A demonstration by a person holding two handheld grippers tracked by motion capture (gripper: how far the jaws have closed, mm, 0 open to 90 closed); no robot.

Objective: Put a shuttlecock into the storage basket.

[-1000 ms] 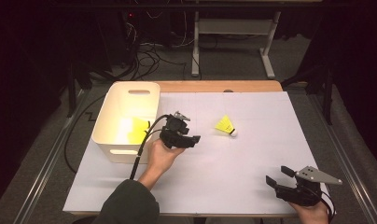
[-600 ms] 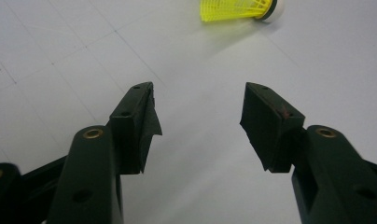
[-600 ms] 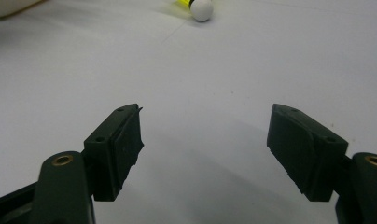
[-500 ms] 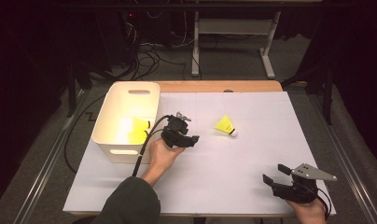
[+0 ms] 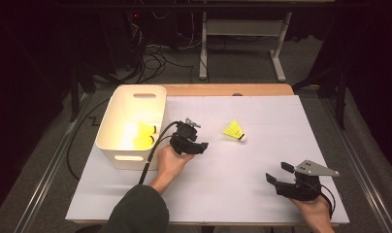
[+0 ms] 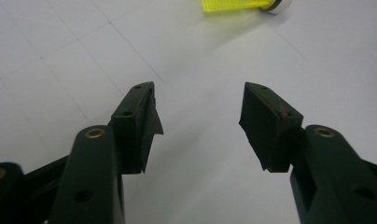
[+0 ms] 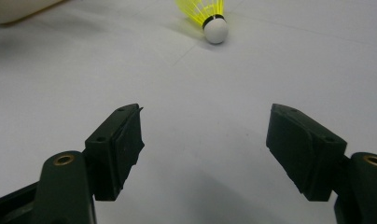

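Two grippers, left gripper (image 5: 196, 145) and right gripper (image 5: 280, 174), face the shuttlecock (image 5: 234, 131) with jaws wide and empty, positioned for pickup toward the bin (image 5: 117, 145).

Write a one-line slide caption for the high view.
Left gripper, open and empty, points at a yellow shuttlecock lying beside a white bin; right gripper waits open.

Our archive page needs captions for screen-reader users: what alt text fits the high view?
A person at a white table holds a gripper in each hand, both open and empty: the left gripper beside a white bin with yellow shuttlecocks inside, the right gripper near the front right. One yellow shuttlecock lies on the table between them.
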